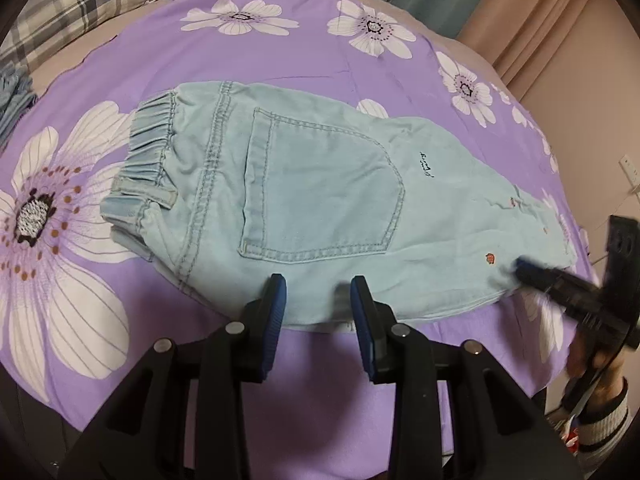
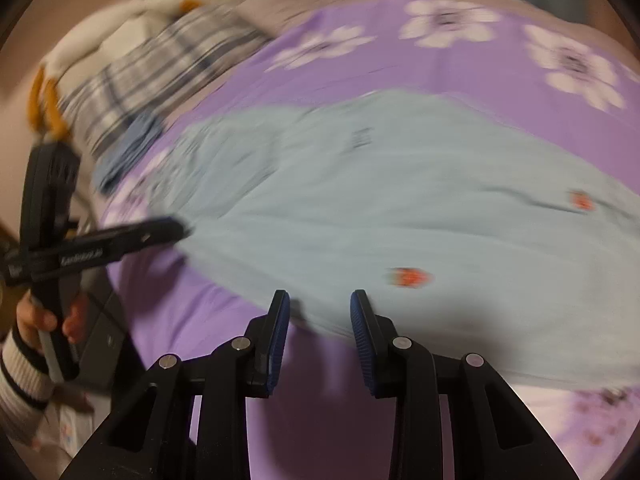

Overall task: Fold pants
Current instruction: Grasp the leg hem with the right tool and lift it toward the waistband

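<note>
The pants, pale blue denim, lie flat on a purple floral sheet, folded lengthwise with a back pocket up. The elastic waistband points left in the left wrist view, the legs run off to the right. Small red marks dot the leg cloth. The left gripper hovers at the near edge of the pants, jaws parted with nothing pinched between them. The right gripper sits at the near edge of the legs, jaws likewise apart and empty; this view is blurred. A hand in a striped sleeve holds the left tool. A plaid pillow lies beyond the sheet.
</note>
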Motion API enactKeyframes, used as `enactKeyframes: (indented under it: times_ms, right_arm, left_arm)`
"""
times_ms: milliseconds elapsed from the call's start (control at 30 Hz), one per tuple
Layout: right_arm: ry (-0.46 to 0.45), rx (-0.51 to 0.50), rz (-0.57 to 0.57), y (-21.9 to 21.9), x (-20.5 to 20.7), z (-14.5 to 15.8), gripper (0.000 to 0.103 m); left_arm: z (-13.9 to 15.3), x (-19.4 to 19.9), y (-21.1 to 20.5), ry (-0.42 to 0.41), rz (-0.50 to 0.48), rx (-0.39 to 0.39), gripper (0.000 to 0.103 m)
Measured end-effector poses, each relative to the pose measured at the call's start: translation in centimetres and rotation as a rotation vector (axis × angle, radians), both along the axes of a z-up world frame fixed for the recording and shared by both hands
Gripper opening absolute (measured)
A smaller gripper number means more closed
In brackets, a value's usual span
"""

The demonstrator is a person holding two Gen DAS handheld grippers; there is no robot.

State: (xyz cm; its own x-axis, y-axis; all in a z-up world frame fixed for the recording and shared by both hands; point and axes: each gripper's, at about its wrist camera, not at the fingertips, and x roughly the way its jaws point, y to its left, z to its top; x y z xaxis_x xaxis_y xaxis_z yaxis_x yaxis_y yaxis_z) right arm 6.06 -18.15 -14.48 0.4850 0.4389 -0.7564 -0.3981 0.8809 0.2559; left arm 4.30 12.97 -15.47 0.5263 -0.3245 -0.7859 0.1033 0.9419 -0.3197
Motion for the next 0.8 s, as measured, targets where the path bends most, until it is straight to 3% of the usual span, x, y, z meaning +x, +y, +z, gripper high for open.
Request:
enactKeyframes:
  times_ms: [233, 367, 500, 600, 733, 800]
  right_arm:
    - [-0.027, 0.14, -0.344, -14.3, 0.4, -0.1, 0.034]
    - [0.037, 0.222, -0.537, -22.7, 1.3, -2.2, 0.034]
    - [0.036, 0.293, -0.704, -30.1, 2.2, -2.5, 0.028]
    - [0.036, 0.357, -0.806, -34.3, 2.5, -2.2, 0.028]
    - [-0.007, 0.32, -0.952, -37.6, 1.3, -0.8, 0.031]
    - [-0.047, 0.395, -0.965, -38.4, -0.7, -0.2, 0.031]
  left_arm:
    - [-0.2, 0.7, -0.6, 0.024, 0.026, 0.049, 0.034]
    - [-0.2, 1.0, -1.0, 0.03, 0.033, 0.088, 0.035]
    - [-0.4, 1.2, -0.9, 0.037, 0.058, 0.08, 0.035]
    - [-0.3, 1.3, -0.9, 0.047, 0.068, 0.085, 0.035]
    - [0.5, 1.5, -2.0, 0.058, 0.075, 0.158, 0.036]
    - [1.3, 1.5, -2.8, 0.041, 0.067, 0.171, 0.041]
